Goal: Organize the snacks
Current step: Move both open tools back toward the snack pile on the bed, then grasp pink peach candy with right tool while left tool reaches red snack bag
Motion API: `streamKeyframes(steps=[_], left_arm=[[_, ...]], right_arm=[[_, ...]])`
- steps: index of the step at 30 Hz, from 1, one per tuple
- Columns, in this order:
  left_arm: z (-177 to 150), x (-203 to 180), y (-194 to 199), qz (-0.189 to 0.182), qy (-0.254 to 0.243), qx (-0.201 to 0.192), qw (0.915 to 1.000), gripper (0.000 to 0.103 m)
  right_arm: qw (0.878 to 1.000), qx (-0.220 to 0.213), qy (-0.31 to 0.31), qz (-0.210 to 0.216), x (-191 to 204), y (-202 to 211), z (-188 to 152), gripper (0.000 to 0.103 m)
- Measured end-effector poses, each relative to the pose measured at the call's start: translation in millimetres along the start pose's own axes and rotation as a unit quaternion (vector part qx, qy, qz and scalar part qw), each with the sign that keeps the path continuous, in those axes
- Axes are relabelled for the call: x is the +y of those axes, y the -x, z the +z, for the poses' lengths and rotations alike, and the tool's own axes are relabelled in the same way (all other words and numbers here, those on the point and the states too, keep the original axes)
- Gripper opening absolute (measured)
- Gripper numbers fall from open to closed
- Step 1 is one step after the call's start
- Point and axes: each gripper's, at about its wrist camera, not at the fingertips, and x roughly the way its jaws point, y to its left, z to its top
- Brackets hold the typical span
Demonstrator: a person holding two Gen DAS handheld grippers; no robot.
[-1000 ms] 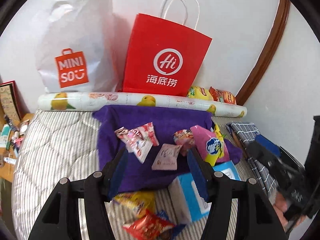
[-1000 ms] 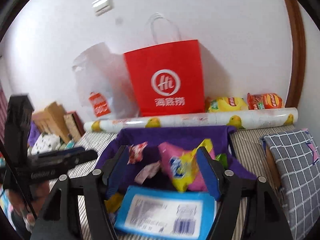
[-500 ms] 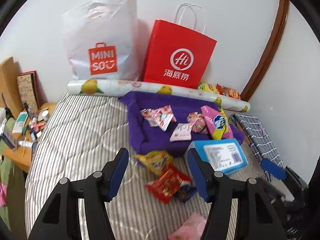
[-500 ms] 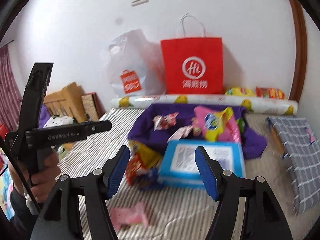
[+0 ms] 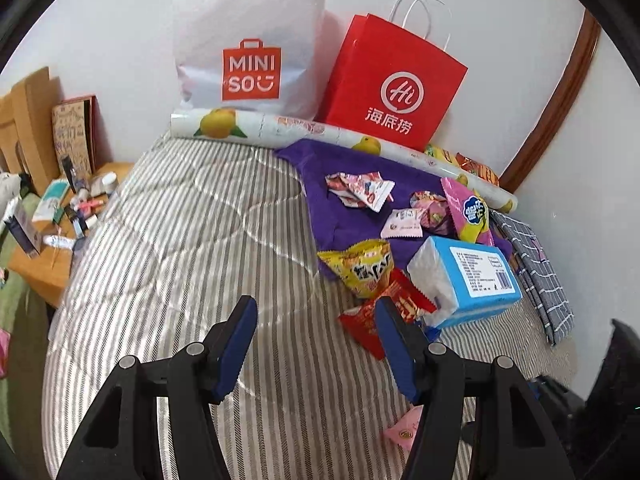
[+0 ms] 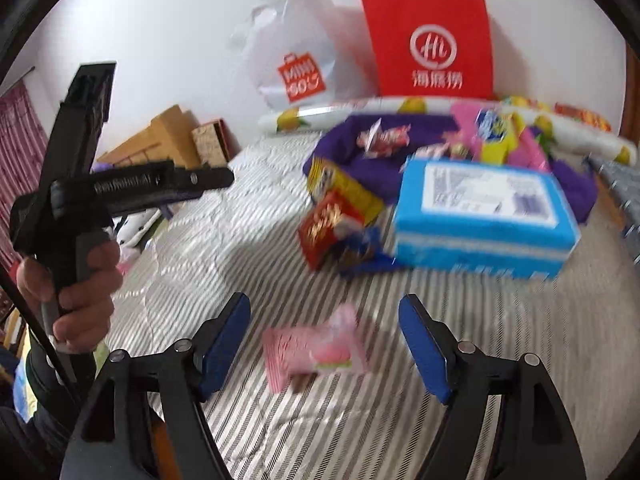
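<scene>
Both jaws stand wide apart and empty. Your right gripper frames a pink snack packet lying on the striped bed. Picking it up looks like your step; lower and close. Beyond, more snacks crowd a purple cloth.

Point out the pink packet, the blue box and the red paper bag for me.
Pink packet (image 6: 314,350): right wrist view, wrapper's middle.
Blue box (image 6: 486,208): right wrist view, top face.
Red paper bag (image 5: 394,86): left wrist view, front panel.
</scene>
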Motion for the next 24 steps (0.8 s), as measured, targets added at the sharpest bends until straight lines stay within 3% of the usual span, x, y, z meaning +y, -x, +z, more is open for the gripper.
streamKeyframes(steps=[8, 12, 18, 21, 24], left_arm=[[-9.8, 5.9, -5.5, -0.015, 0.007, 0.01, 0.9998, 0.059], [-10.9, 7.7, -7.2, -0.022, 0.01, 0.016, 0.9996, 0.059], [-10.8, 4.9, -11.2, -0.018, 0.009, 0.023, 0.9995, 0.059], [-12.5, 1.6, -13.7, -0.016, 0.005, 0.025, 0.9995, 0.059], [-14.8, -1.9, -17.8, -0.017, 0.003, 0.029, 0.9994, 0.059]], right_arm=[[0.998, 0.064, -0.005, 0.024, -5.7, -42.3, -16.4, 0.077], [0.997, 0.066, 0.029, 0.028, 2.5, -43.5, -18.8, 0.083], [0.991, 0.065, 0.111, -0.026, 24.7, -46.5, -25.2, 0.087], [0.99, 0.059, 0.123, -0.043, 29.5, -48.5, -28.1, 0.086], [0.991, 0.05, 0.109, -0.052, 24.2, -45.8, -26.0, 0.069]])
